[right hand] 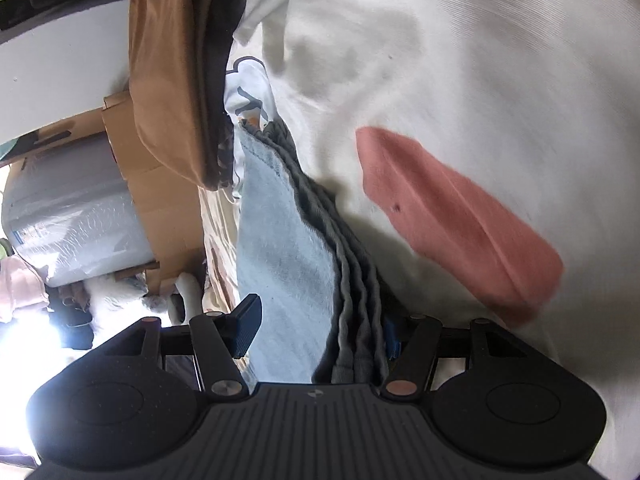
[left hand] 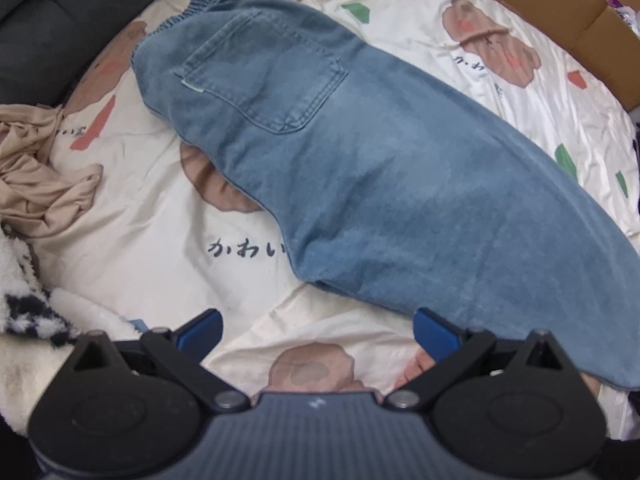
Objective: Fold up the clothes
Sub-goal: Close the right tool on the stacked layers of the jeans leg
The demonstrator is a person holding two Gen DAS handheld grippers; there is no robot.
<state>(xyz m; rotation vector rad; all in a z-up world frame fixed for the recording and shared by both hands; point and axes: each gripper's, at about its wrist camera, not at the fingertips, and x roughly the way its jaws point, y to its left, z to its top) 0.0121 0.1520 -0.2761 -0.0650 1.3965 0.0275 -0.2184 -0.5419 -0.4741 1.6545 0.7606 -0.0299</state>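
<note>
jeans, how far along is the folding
Done: the jeans lie folded lengthwise, one leg over the other, on the printed sheet. In hand: the right gripper has a stack of denim edges between its fingers; the left gripper is open over the sheet beside the jeans. Left: folding them shorter, plus the beige garment.

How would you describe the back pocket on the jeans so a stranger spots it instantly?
Start at the cream printed bedsheet and find the light blue jeans lying across it. Near their elastic waistband sits the back pocket, a stitched patch with a small pale tag on its edge.
</note>
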